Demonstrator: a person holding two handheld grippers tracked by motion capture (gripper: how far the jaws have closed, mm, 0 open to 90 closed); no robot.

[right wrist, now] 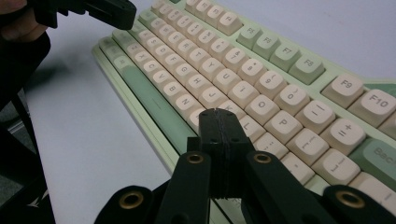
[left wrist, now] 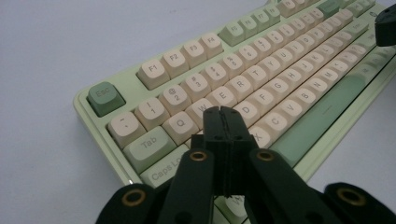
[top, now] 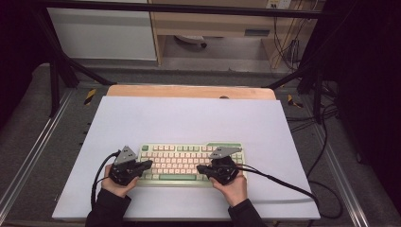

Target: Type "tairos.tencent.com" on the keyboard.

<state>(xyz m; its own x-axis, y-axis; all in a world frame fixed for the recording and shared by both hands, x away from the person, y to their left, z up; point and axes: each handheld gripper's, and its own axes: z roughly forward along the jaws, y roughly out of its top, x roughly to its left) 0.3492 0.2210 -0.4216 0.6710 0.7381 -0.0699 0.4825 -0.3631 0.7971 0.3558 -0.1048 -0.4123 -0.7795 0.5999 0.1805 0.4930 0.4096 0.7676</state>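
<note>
A pale green keyboard [top: 189,163] with cream and green keys lies on the white mat near the front edge. My left gripper [top: 150,164] is shut, with nothing between its jaws, and its tip hovers over the keyboard's left end. In the left gripper view the keyboard [left wrist: 261,79] runs off to the upper right, and the left gripper [left wrist: 223,112] sits above the letter keys near W and S. My right gripper [top: 199,168] is shut and empty too, over the keyboard's right part. In the right gripper view the keyboard [right wrist: 224,70] stretches away, and the right gripper [right wrist: 218,113] stands over the keys near K and L.
The white mat [top: 189,123] covers a wooden table [top: 189,91]. Black cables [top: 283,182] trail from both grippers across the mat. In the right gripper view, the left gripper [right wrist: 112,11] shows at the upper left.
</note>
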